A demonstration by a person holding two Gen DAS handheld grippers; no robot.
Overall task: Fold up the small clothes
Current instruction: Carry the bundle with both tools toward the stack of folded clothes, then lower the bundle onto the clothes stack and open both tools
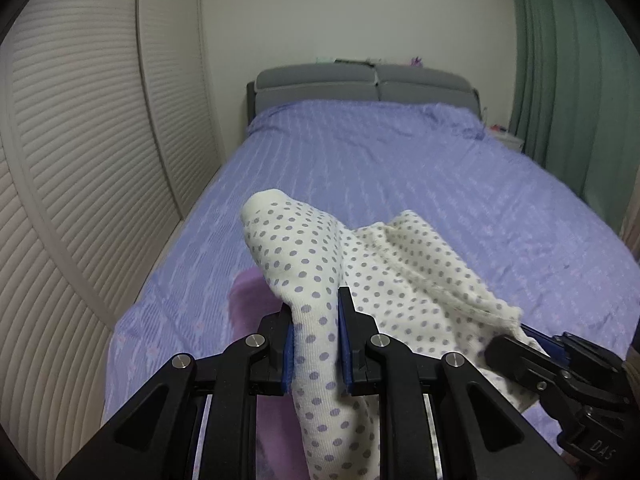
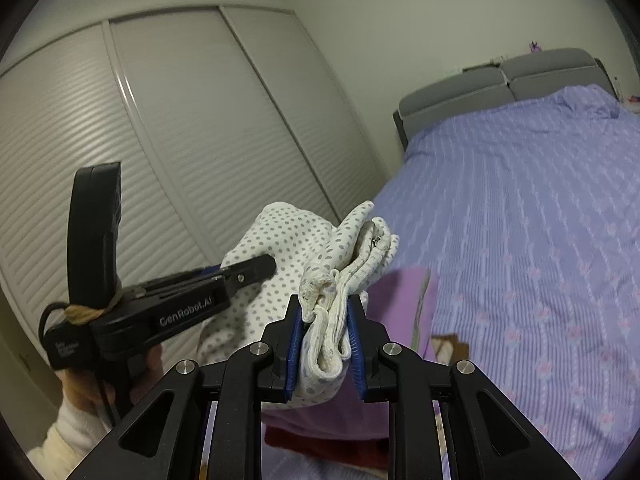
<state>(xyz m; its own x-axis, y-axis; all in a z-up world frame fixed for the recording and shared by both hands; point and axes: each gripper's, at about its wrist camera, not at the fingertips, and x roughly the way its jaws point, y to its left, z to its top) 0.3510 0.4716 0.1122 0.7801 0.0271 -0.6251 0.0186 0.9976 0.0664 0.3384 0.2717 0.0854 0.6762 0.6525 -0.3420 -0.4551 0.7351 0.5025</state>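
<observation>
Both grippers are holding one dotted garment [image 1: 304, 256] in the air above the bed [image 1: 440, 184]. Left gripper [image 1: 316, 344]: fingers are clamping a rolled fold. Right gripper [image 2: 325, 344]: fingers are pinching bunched hem layers. A purple cloth [image 2: 400, 300] is lying below.
</observation>
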